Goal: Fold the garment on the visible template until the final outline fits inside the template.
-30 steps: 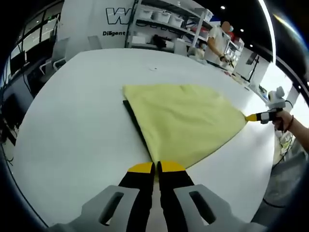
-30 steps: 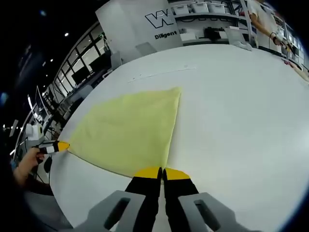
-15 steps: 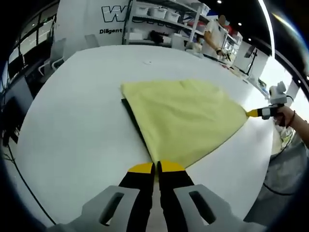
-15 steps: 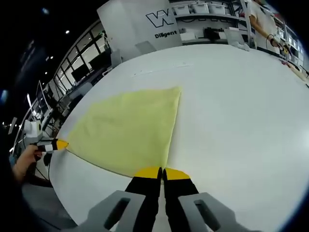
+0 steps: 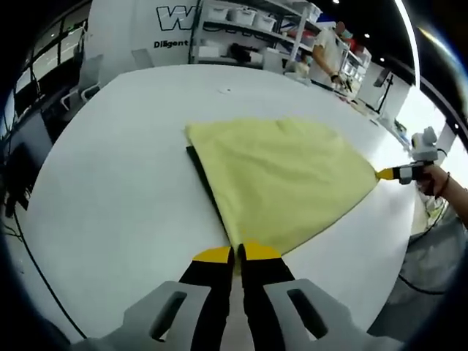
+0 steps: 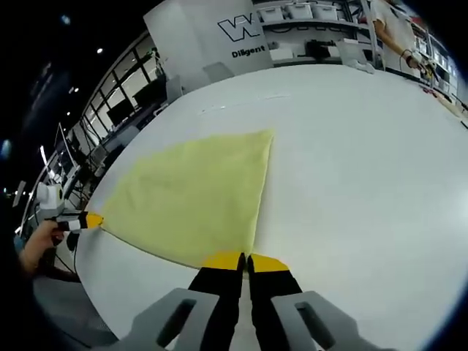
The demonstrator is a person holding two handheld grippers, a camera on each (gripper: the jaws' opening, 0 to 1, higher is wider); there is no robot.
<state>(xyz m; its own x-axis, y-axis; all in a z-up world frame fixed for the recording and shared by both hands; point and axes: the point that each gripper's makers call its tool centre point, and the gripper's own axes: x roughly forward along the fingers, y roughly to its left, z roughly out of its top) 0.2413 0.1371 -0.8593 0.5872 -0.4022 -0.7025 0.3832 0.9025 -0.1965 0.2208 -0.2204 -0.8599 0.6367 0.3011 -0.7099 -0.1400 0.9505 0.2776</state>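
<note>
The yellow garment (image 5: pixel 281 179) lies spread on the white surface (image 5: pixel 110 183), stretched between 2 grippers that each pinch 1 near corner. In the left gripper view, the left gripper (image 5: pixel 235 254) has its jaws pressed together on the nearest corner of the cloth, and the right gripper (image 5: pixel 386 174) appears at the far right, held in a person's hand (image 5: pixel 436 180) and closed on the opposite corner. The right gripper view gives the mirror arrangement: the right gripper (image 6: pixel 243 261) is clamped on its own corner, and the left gripper (image 6: pixel 89 219) shows at the left edge with a hand (image 6: pixel 36 247) behind it.

Holding 2 corners of 1 edge apart pulls that edge taut and keeps the fabric flat, so the edge can be carried over as a straight line; the smooth, nearly creaseless sheet between the grippers agrees with this reading. A dark template (image 5: pixel 203 183) lies under the garment, a narrow strip of it exposed along the cloth's left edge in the left gripper view. The cloth spreads well to the right of that strip, so the outline probably exceeds the template and at least 1 further fold seems required. The far edge rests on the surface, likely serving as the anchor for the fold.
</note>
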